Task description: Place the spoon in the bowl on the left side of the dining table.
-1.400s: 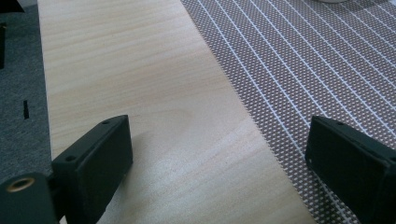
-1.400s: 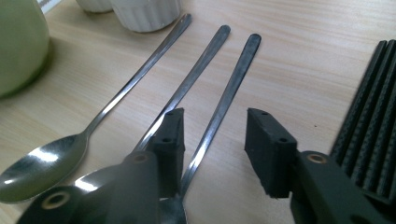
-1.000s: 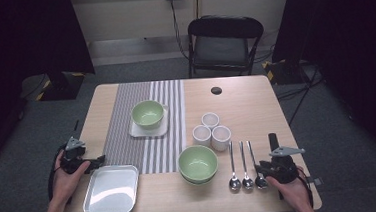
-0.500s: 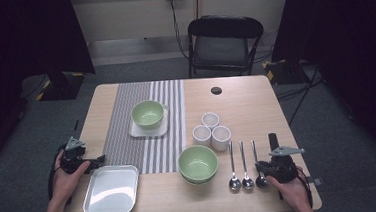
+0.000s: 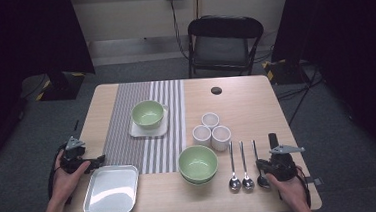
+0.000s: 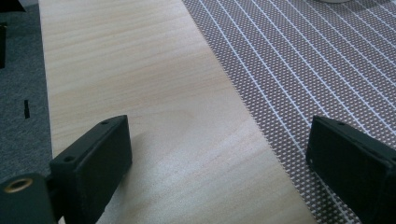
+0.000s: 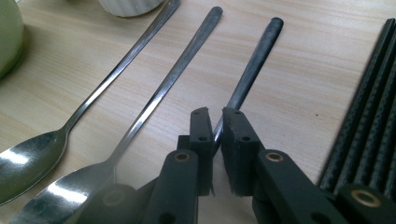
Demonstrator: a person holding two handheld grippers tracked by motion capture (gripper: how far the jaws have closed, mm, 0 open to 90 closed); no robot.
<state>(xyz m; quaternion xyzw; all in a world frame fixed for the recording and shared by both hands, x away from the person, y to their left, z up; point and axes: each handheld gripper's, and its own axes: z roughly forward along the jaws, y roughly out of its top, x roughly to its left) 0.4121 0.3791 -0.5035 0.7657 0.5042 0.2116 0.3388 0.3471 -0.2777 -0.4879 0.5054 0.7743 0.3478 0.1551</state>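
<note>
Grasp step in hand: right gripper point(image 7: 212, 122), jaws just closing, pinches the handle of the rightmost long steel spoon point(image 7: 250, 70) lying at the table's near right; next, seemingly, a level lift clear of its neighbours.

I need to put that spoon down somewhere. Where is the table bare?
Bare: the far right corner past the cups, around the black disc, and the far left strip beside the runner. Crowded: near edge, with tray, bowl, spoons.
</note>
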